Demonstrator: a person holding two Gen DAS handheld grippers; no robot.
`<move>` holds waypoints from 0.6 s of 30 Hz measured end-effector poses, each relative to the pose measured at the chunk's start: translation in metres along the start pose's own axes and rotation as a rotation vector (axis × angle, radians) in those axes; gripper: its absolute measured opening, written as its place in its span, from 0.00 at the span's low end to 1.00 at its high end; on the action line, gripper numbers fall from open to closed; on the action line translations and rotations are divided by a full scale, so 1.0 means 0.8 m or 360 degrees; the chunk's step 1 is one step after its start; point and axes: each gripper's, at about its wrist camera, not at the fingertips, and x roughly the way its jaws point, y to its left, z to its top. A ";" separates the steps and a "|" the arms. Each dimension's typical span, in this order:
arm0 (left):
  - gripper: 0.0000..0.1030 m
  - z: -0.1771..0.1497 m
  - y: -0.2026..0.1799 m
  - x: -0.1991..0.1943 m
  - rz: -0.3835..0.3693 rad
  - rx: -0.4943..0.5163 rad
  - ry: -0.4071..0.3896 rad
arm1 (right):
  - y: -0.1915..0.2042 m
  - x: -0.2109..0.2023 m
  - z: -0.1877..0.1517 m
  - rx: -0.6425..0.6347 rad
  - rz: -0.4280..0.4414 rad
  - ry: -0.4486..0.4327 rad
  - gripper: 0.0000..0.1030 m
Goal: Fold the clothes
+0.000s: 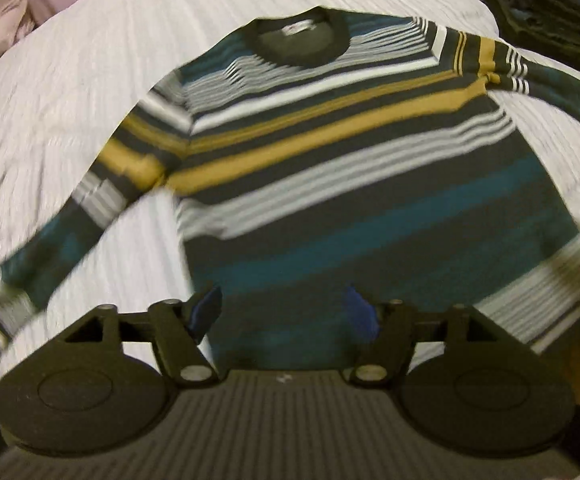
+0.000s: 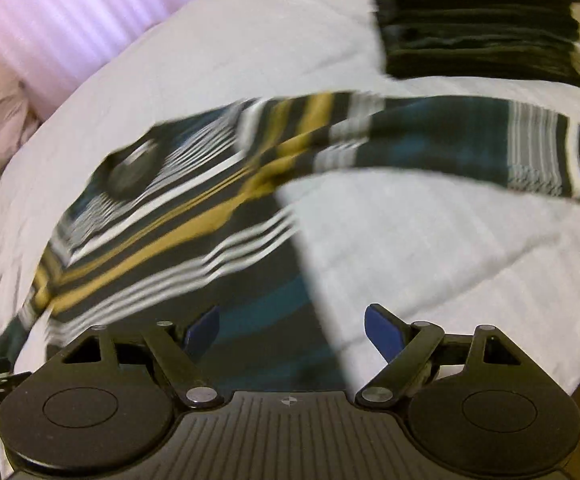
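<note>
Left wrist view: the left gripper [image 1: 281, 312] hangs over the hem end of a striped sweater [image 1: 330, 168], jaws apart and nothing between the blue pads [image 1: 205, 308].
Garment position: it lies flat on the white bedspread [image 1: 89, 80], collar [image 1: 302, 36] far ahead of the tool, hem just under the fingertips, one sleeve [image 1: 81, 220] trailing off to the tool's left and the other running off to its right.
Neighbours: a stack of dark folded clothes [image 1: 550, 12] sits ahead and to the right, well apart from the sweater body.
Right wrist view: the right gripper [image 2: 294, 332] is also spread wide and empty, above the sweater's side edge [image 2: 310, 272], with bare bedspread [image 2: 430, 240] to its right.
Sleeve here: the outstretched sleeve [image 2: 450, 144] crosses ahead of the tool, its cuff probably lying flat, though motion blur makes that hard to confirm.
Stack here: the dark pile [image 2: 482, 24] lies beyond the sleeve.
Step in hand: judging by the layout, the garment is spread and the first fold is due.
Doing it well: pinch one layer set cleanly at matching points, lift both sides evenly, and lay the sleeve inward along the stripes so no crease bunches near the shoulder.
</note>
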 end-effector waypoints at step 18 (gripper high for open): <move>0.72 -0.210 0.074 -0.077 -0.0062 -0.0158 0.0047 | 0.159 -0.075 -0.153 -0.0232 -0.0110 0.0129 1.00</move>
